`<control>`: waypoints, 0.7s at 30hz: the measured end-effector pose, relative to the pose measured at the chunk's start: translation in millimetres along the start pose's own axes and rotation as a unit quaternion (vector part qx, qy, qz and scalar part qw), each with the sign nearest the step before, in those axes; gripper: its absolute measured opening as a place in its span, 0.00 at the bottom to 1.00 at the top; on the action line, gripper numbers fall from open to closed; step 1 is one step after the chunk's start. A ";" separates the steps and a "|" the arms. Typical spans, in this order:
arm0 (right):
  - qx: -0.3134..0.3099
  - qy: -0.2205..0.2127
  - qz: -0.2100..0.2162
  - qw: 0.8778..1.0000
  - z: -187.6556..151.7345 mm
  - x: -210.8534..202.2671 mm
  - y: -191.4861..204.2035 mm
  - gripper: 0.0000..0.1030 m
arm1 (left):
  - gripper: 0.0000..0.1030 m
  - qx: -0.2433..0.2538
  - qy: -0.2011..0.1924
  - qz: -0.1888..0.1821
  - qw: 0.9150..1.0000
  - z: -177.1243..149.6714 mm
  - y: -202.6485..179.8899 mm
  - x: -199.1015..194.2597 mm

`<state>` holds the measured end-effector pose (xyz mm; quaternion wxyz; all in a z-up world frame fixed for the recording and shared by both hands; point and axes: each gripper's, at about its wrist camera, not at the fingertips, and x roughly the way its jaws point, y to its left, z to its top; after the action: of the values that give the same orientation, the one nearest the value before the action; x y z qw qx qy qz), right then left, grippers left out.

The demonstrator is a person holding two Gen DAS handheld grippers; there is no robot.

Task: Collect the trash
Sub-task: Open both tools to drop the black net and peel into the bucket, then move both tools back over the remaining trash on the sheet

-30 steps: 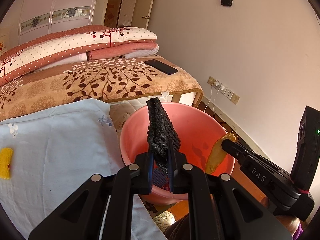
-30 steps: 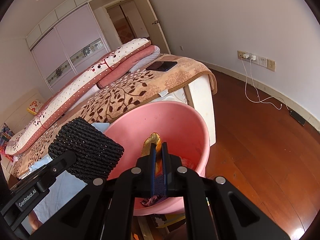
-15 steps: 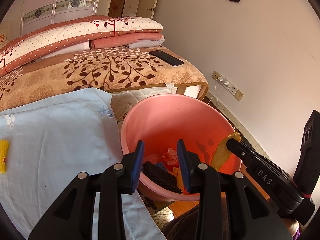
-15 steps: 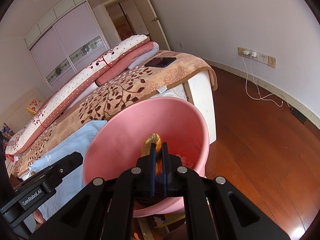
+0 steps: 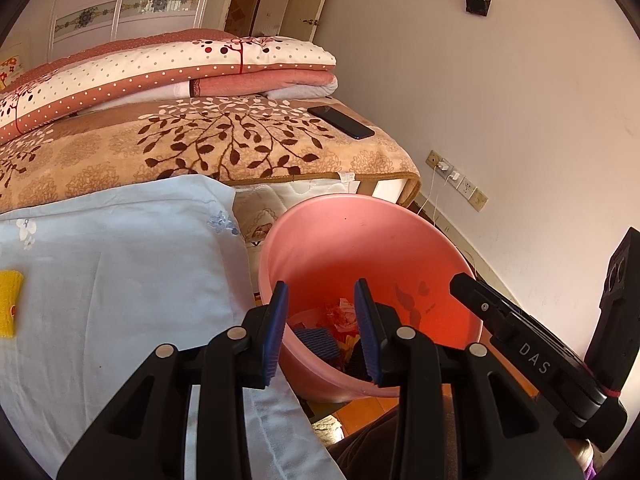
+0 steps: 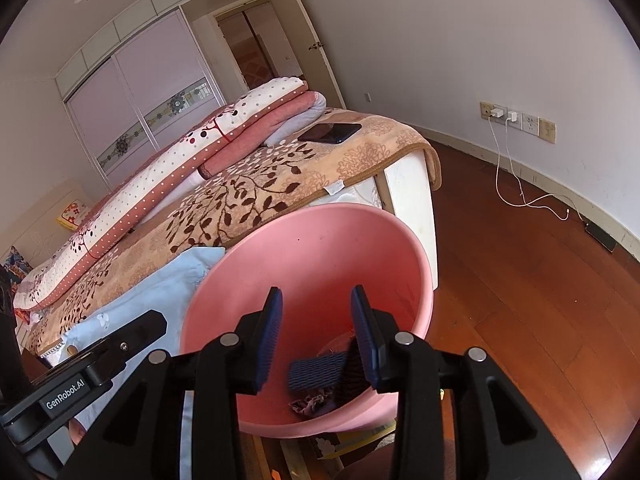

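1. we find the bed [image 5: 224, 152] behind, its blue sheet [image 5: 120, 264] touching the pink basin [image 5: 360, 232].
2. trash [image 6: 318, 368] lies in the basin bottom.
3. left gripper [image 5: 322, 328] stands wide, empty, above the basin.
4. right gripper [image 6: 316, 330] jaws are opening, nothing held.
5. a phone [image 5: 340, 122] rests on the bed.

A: Which furniture stands there?
B: A bed under a tan leaf-patterned blanket [image 6: 280, 184], beside white sliding wardrobe doors [image 6: 140, 100].
A: And underfoot?
B: Glossy reddish-brown wooden floor [image 6: 520, 280], pale plain walls [image 5: 480, 100].
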<state>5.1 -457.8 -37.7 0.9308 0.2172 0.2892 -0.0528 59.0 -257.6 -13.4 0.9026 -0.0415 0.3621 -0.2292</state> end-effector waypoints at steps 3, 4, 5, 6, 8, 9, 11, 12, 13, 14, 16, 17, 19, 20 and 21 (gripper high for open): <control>-0.004 -0.001 0.002 1.000 -0.6 -3.3 4.7 0.34 | 0.33 -0.003 -0.005 -0.001 1.000 0.5 2.0 -5.5; -0.005 -0.001 0.003 1.000 -0.8 -4.4 6.1 0.34 | 0.33 -0.003 -0.007 -0.001 1.000 0.7 2.2 -7.1; -0.007 -0.002 0.003 1.000 -0.8 -5.6 7.3 0.34 | 0.33 -0.004 -0.008 -0.001 1.000 0.8 2.6 -9.1; -0.008 -0.002 0.004 1.000 -0.9 -7.5 8.7 0.34 | 0.33 -0.004 -0.010 -0.001 1.000 1.0 2.9 -10.9; -0.010 -0.004 0.006 1.000 -1.2 -11.2 12.1 0.35 | 0.33 -0.005 -0.013 -0.001 1.000 1.3 3.4 -14.8; -0.012 -0.005 0.007 1.000 -1.5 -13.1 13.7 0.35 | 0.33 -0.006 -0.015 0.000 1.000 1.2 3.9 -17.2; -0.016 -0.007 0.009 1.000 -2.2 -17.1 17.4 0.36 | 0.33 -0.008 -0.018 0.000 1.000 1.4 5.2 -21.6; -0.018 -0.008 0.010 1.000 -2.3 -19.3 19.3 0.36 | 0.33 -0.009 -0.020 0.000 1.000 1.4 6.4 -24.1; -0.020 -0.009 0.011 1.000 -2.2 -21.3 21.2 0.36 | 0.33 -0.010 -0.023 0.000 1.000 1.3 7.3 -26.7; -0.022 -0.010 0.012 1.000 -2.2 -23.4 23.1 0.36 | 0.33 -0.010 -0.025 0.000 1.000 1.1 7.9 -29.5; -0.025 -0.012 0.014 1.000 -2.6 -27.8 27.3 0.36 | 0.33 -0.012 -0.029 0.001 0.999 0.6 9.4 -35.3; -0.027 -0.013 0.016 0.999 -3.0 -29.9 29.5 0.36 | 0.33 -0.013 -0.031 0.002 0.999 0.3 10.5 -37.9; -0.032 -0.013 0.019 0.999 -3.9 -34.2 34.5 0.37 | 0.33 -0.015 -0.034 0.005 0.999 -0.5 13.3 -43.1; -0.034 -0.013 0.020 0.999 -4.6 -36.4 37.2 0.37 | 0.33 -0.016 -0.035 0.007 0.999 -0.9 15.0 -45.7; -0.036 -0.014 0.021 0.999 -5.2 -38.4 39.8 0.37 | 0.33 -0.018 -0.036 0.009 0.999 -1.4 17.0 -48.2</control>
<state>-20.5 -420.8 -5.1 0.9429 0.1889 0.2733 -0.0256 34.0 -220.9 12.1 0.9163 -0.0627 0.3333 -0.2130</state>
